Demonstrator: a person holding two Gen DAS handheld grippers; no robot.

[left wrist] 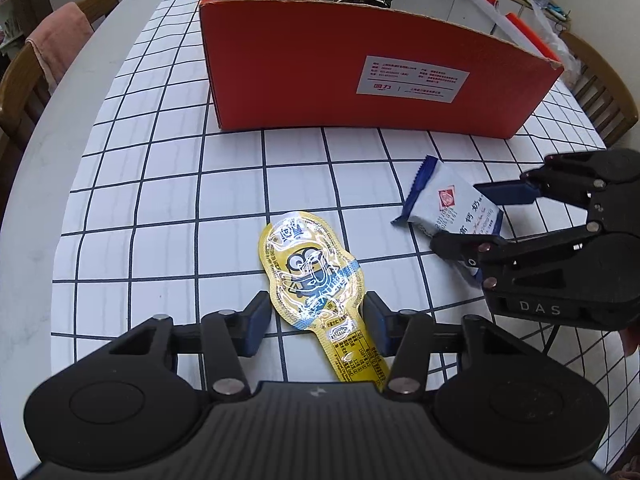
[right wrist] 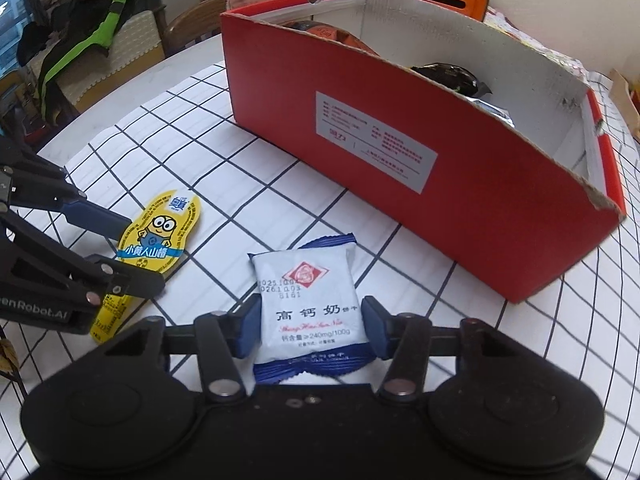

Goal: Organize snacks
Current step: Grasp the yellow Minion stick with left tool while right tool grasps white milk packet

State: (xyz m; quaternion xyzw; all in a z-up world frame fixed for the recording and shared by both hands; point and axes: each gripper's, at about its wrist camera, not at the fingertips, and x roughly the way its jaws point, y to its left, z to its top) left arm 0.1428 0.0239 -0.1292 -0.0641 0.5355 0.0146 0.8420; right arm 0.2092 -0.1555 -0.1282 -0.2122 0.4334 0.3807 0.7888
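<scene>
**Both grippers set around a snack on the checked cloth**

In the left wrist view, the left gripper (left wrist: 318,322) points steeply down at the table, its jaws narrowed around the yellow cartoon snack packet (left wrist: 316,280). The blue pads (left wrist: 256,326) sit at either side of the packet where it narrows toward its tail. The pad at 3 o'clock touches the packet's edge; the one at 9 o'clock appears to meet it too, though whether they truly squeeze it I cannot tell. The packet lies flat, its round head toward 12 o'clock and its tail running under the gripper body at 6 o'clock.

In the right wrist view, the right gripper (right wrist: 310,326) points down in the same way, its jaws drawn in on the white and blue biscuit pack (right wrist: 306,300). Both pads (right wrist: 250,330) lie against the long sides of the pack and seem to pinch it. The pack still rests on the white tablecloth with a dark grid (right wrist: 224,176).

The red cardboard box (left wrist: 320,64) stands open-topped at 12 o'clock of both snacks, well apart from the yellow packet and nearer the biscuit pack. Inside, over the rim, a dark wrapper (right wrist: 448,76) and an orange packet (right wrist: 324,34) show. A white label (left wrist: 412,78) is stuck on its near wall.

From the left wrist view the biscuit pack lies at 2 o'clock of the yellow packet, close by but not touching. Wooden chairs (left wrist: 24,80) stand round the table, one with a pink cloth (left wrist: 60,36) hung on its back.
</scene>
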